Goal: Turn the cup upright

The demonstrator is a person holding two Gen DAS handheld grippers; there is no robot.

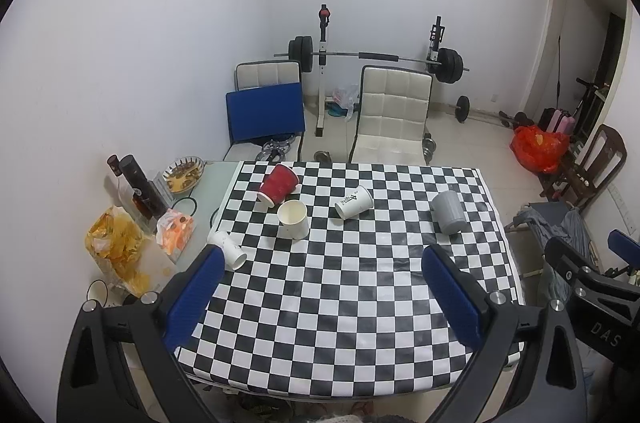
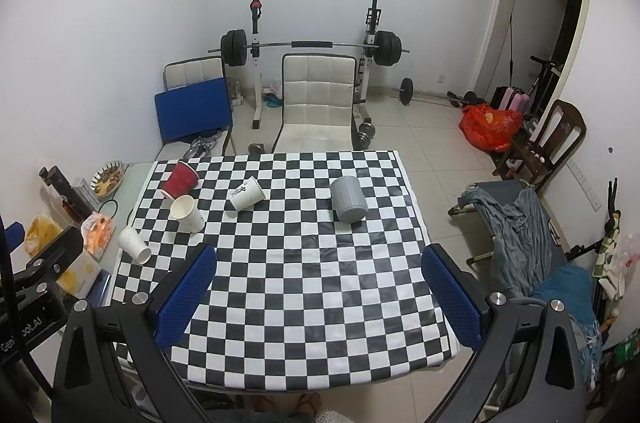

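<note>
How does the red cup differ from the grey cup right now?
The red cup is smooth and glossy; the grey cup is ribbed and matte. The red cup sits at the cloth's far left, touching a white paper cup; the grey cup sits alone toward the right. Both lie tipped on the checkered tablecloth, neither gripped.

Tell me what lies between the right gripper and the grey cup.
Nothing: in the right wrist view only bare checkered tablecloth stretches from the open right gripper to the grey cup lying on its side.
</note>
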